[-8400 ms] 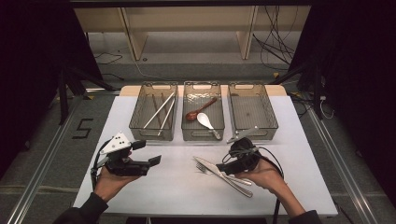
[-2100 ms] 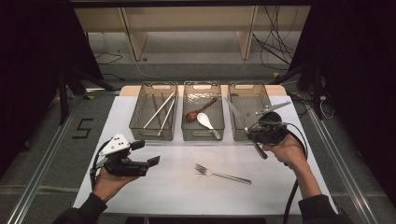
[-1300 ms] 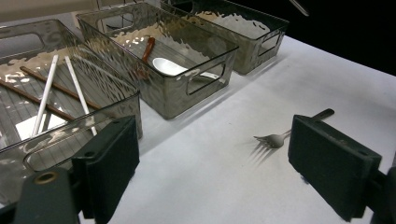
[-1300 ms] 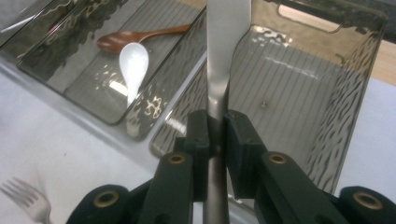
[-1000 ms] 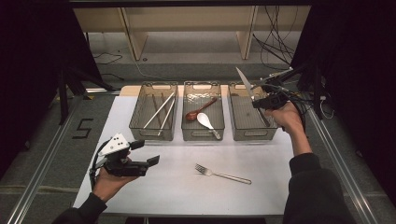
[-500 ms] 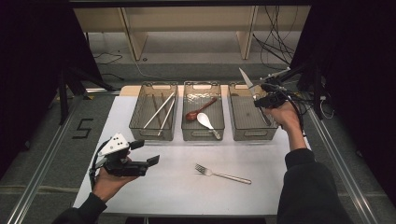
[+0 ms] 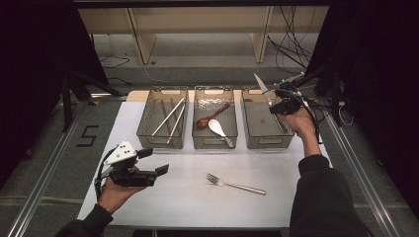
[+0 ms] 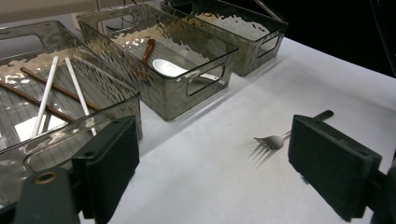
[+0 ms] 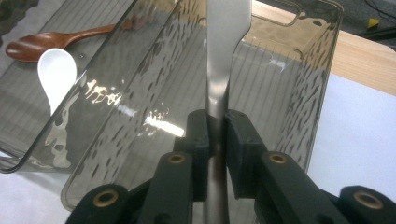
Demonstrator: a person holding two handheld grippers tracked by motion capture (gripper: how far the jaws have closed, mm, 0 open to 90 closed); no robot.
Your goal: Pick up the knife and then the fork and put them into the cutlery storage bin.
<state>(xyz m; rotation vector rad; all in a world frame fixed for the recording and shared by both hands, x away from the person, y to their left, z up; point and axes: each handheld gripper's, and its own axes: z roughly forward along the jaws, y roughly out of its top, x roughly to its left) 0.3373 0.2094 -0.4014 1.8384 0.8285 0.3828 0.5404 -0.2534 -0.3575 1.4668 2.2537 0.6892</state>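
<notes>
- We see the right gripper (image 7: 280, 98) clamped on a table knife (image 9: 223, 56), its jaws pressed against the flat metal near where handle meets blade.
- The knife hangs above the right-hand bin (image 7: 249, 140), at about 1 o'clock on the table (image 7: 188, 197); in the high view its blade points up toward 11 o'clock.
- We judge the knife stiff, smooth and fairly light. Polished steel is slippery, so a pinch on the flat faces near its middle, as here, should keep it from swinging or sliding.
- Set down, it should land along the bin's length; dropped, it would clatter against the hard ribbed plastic.
- The left gripper (image 7: 148, 168) rests at 8 o'clock with its jaws apart and nothing between them.
- A fork (image 7: 236, 184) lies on the table at 5 o'clock: also thin, rigid and flat to the surface. We would take it across the handle.
- The middle bin (image 7: 197, 143) holds a white spoon (image 7: 217, 129) and a wooden spoon (image 7: 210, 118); the left bin (image 7: 143, 140) holds chopsticks (image 7: 168, 117).
</notes>
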